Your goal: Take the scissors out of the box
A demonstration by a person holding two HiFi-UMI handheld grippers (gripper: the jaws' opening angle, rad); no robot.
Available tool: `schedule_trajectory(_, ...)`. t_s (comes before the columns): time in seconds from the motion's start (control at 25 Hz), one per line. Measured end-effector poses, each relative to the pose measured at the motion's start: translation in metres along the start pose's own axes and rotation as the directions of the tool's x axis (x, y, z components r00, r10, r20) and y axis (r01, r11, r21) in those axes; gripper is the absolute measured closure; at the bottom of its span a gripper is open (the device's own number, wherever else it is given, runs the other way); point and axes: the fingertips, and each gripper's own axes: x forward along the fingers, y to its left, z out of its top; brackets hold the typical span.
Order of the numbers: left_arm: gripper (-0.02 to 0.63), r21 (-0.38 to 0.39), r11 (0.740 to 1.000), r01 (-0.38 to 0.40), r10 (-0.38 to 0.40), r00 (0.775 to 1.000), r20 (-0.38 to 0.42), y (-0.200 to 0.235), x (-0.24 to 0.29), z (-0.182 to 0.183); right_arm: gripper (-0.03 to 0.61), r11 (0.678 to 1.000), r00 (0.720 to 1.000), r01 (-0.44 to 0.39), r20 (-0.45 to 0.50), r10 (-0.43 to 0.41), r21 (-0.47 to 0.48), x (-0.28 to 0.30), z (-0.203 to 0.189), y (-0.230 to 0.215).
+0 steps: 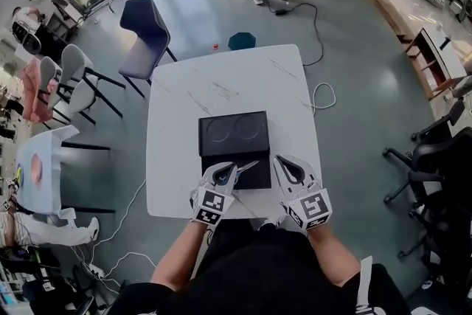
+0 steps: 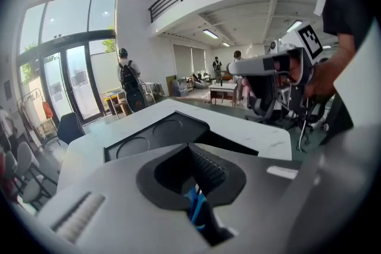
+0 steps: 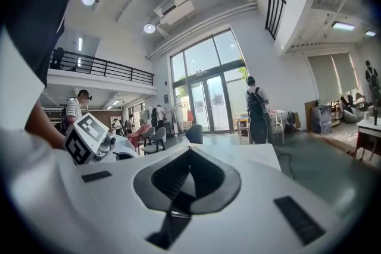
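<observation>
As your left gripper (image 1: 230, 172) clamps the scissors (image 1: 249, 165), blades jut past its tips over the box (image 1: 234, 136); your right gripper (image 1: 280, 161) is closed, empty.

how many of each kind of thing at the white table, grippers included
grippers: 2 (left gripper, right gripper)
box: 1
scissors: 1, in the left gripper
total: 4

Scissors (image 1: 249, 165) handles, perhaps blue, hidden within left hand-held gripper (image 1: 227, 172).
</observation>
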Motion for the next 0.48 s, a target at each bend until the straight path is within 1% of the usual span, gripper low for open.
schedule_trajectory(0.12, 0.604, 0.078, 0.996, 0.048, -0.039, 0.994, -0.105, 0.0, 0.005, -0.019, 0.571, 1.0, 1.0, 0.001, -0.001, -0.001, 0.004, 0.003, 0.001, 0.001)
schedule_trajectory(0.32, 0.604, 0.114, 0.988, 0.102, -0.076, 0.974, -0.215, 0.001, 0.011, -0.037, 0.571, 1.0, 1.0, 0.002, -0.012, -0.002, 0.013, 0.006, -0.005, 0.002)
schedule_trajectory(0.4, 0.603, 0.127, 0.982, 0.14, -0.1, 0.955, -0.279, -0.002, 0.013, -0.047, 0.572, 1.0, 1.0, -0.003, -0.015, 0.003, 0.018, 0.008, -0.007, 0.005)
schedule_trajectory(0.48, 0.596, 0.117, 0.976, 0.183, -0.133, 0.929, -0.345, -0.005, 0.016, -0.059, 0.571, 1.0, 1.0, -0.009, -0.016, 0.009, 0.02, 0.011, -0.007, 0.007)
